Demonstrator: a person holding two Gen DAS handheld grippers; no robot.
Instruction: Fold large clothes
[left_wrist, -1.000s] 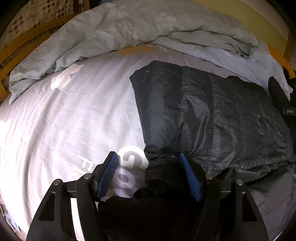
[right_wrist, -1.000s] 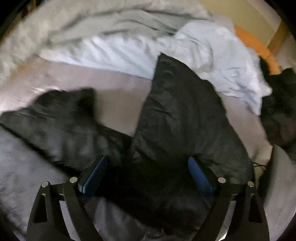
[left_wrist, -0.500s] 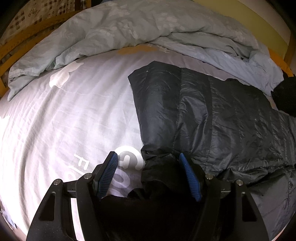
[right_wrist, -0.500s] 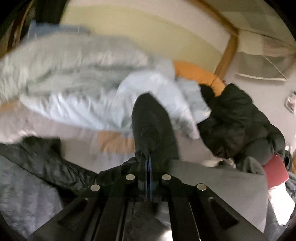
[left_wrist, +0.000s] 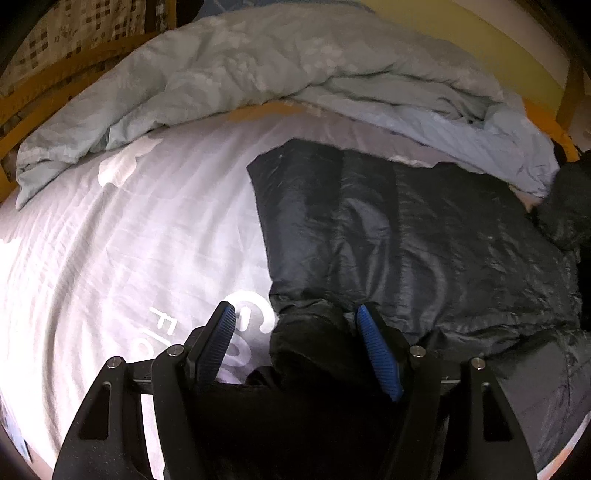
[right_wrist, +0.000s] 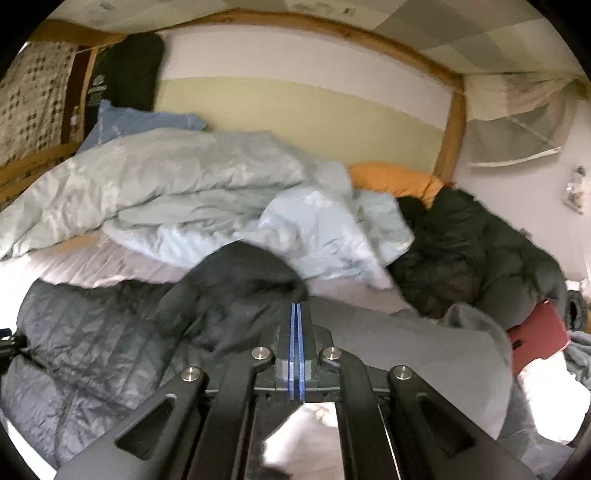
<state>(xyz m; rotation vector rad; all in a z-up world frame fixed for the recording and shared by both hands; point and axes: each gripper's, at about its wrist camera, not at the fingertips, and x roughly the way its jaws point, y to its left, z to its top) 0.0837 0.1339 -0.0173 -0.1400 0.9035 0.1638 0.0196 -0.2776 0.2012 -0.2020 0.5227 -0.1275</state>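
Note:
A large dark quilted jacket (left_wrist: 424, 236) lies flat on the pale bed sheet (left_wrist: 110, 258). My left gripper (left_wrist: 293, 319) is open, its blue pads either side of a dark bunched part of the jacket (left_wrist: 310, 343) at the near edge. In the right wrist view my right gripper (right_wrist: 296, 314) is shut, its blue pads pressed together above the jacket (right_wrist: 85, 343). A dark sleeve (right_wrist: 240, 288) of the jacket lies folded across it just ahead of the fingers. I cannot tell whether any fabric is pinched between the pads.
A rumpled pale blue duvet (left_wrist: 258, 74) lies heaped along the far side of the bed, also in the right wrist view (right_wrist: 177, 192). A second dark puffy coat (right_wrist: 472, 258) and a red item (right_wrist: 539, 332) lie at the right. A wooden bed frame (right_wrist: 450, 129) and wall stand behind.
My right gripper has shut from wide open and has lifted and tilted up from looking down at the sleeve. The sleeve now lies across the jacket. The left gripper has barely moved.

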